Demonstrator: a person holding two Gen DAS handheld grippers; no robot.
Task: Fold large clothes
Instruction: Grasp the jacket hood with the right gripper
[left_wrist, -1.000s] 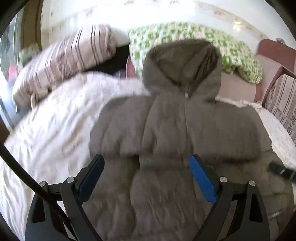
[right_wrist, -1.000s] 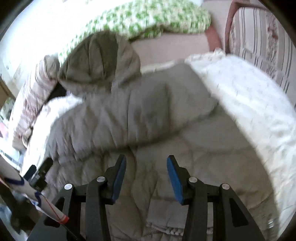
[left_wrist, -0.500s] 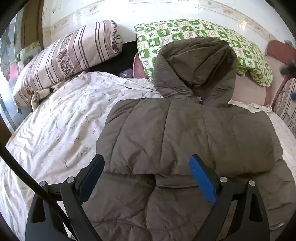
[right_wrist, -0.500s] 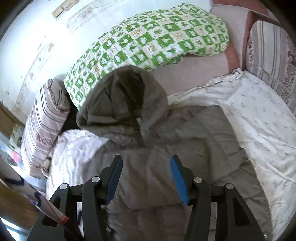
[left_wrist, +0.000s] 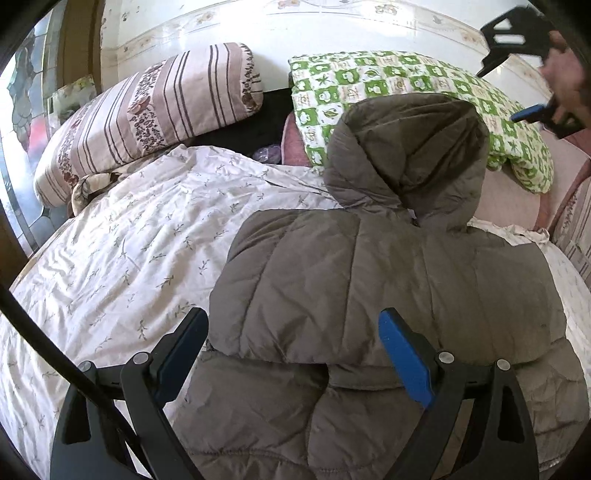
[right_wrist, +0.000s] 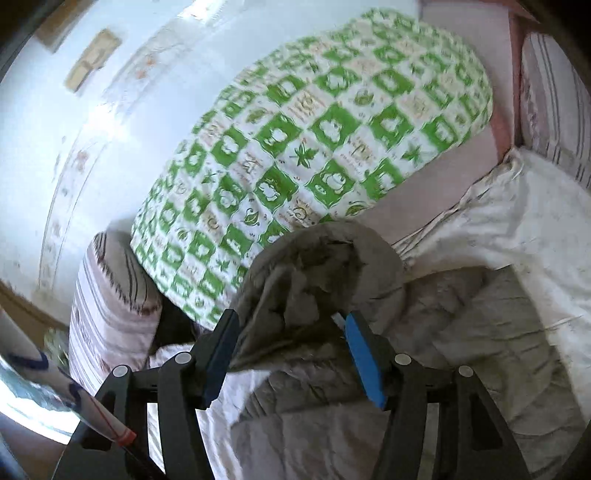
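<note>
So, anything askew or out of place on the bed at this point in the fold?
Nothing looks damaged or spilled. The grey hooded jacket lies flat with both sleeves folded across its front, but its hood still sticks out unfolded, resting against the green checked quilt. The bedsheet is merely wrinkled.

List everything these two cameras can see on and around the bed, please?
jacket: one, grey-brown, hooded, spread on the bed, sleeves folded across its front
hood: one, grey-brown, lying toward the pillows
sheet: one, white with small sprigs, covering the bed
striped pillow: one, pink and brown, far left by the wall
green pillow: one, green-and-white checks, behind the hood
left gripper: black with blue pads, open above the jacket
right gripper: black with blue pads, jaws opening near the hood
hand: one, holding the right gripper
</note>
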